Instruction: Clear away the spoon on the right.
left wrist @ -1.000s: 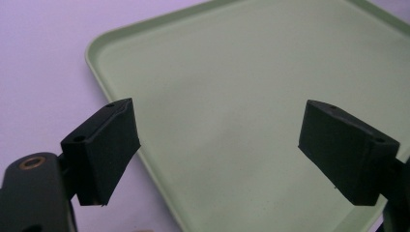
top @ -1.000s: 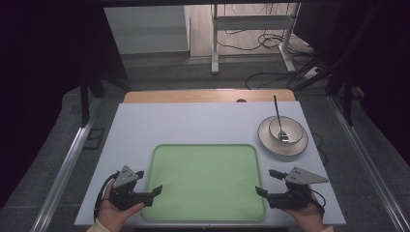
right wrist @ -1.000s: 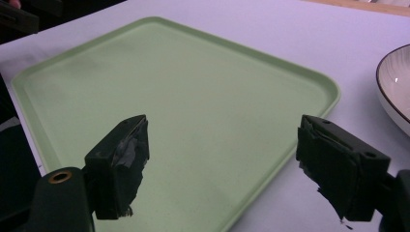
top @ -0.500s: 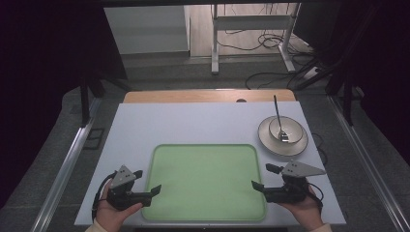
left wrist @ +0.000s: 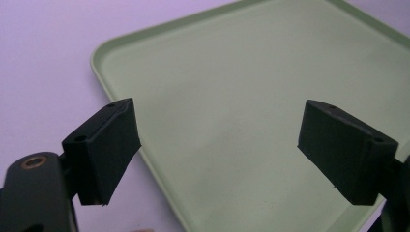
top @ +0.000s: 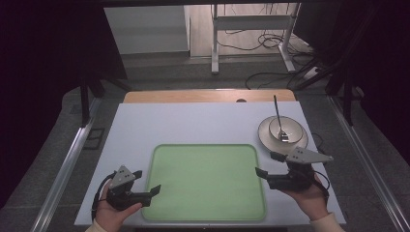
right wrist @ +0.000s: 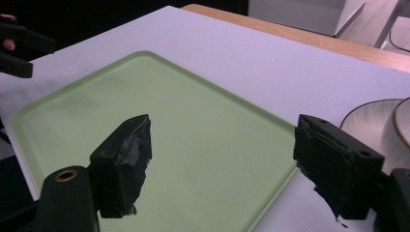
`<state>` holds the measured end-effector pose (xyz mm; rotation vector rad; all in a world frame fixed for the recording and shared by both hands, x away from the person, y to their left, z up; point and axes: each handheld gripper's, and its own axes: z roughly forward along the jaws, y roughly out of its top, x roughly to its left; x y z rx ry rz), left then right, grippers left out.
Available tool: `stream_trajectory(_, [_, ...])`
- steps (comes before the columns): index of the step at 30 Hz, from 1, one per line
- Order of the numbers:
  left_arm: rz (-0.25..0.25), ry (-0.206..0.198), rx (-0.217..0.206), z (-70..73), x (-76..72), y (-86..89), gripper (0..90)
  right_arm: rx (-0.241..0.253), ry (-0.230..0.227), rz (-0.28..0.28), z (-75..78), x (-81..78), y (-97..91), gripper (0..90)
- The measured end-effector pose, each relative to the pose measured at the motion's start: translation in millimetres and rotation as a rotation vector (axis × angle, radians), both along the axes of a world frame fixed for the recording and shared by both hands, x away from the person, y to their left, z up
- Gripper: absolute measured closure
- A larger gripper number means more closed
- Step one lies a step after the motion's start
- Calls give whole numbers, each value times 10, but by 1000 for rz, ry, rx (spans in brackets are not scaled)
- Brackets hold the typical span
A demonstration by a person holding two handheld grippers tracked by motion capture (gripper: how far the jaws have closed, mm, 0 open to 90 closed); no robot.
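A pale green tray (top: 205,183) lies empty in the middle of the white table (top: 193,125). My left gripper (top: 147,181) is held at the tray's near left corner, open, with its jaws over the tray's left rim; in the left gripper view the gripper (left wrist: 217,145) has nothing but the tray (left wrist: 232,87) between its jaws. My right gripper (top: 266,164) hovers at the tray's right edge, open and empty. In the right gripper view this gripper (right wrist: 222,154) looks across the tray (right wrist: 193,125).
A round plate (top: 265,134) with a small bowl (top: 289,126) and a dark-handled utensil (top: 277,113) stands at the right, just behind my right gripper. A wooden strip (top: 193,95) borders the table's far edge. Cables lie on the floor beyond.
My right gripper has moved away from the table's front edge, toward the plate and the tray's right rim. The left gripper has hardly moved.
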<state>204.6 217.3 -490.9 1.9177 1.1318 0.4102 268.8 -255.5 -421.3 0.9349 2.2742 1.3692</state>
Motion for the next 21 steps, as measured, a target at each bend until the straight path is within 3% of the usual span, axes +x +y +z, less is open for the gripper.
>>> stream_trajectory(12, [-3,1,-7,-5,-13,14,145,-43,20,-21,205,420,-22,229])
stream_trajectory(21, [-8,1,-5,-6,-14,7,146,-39,24,-59,309,678,-113,237])
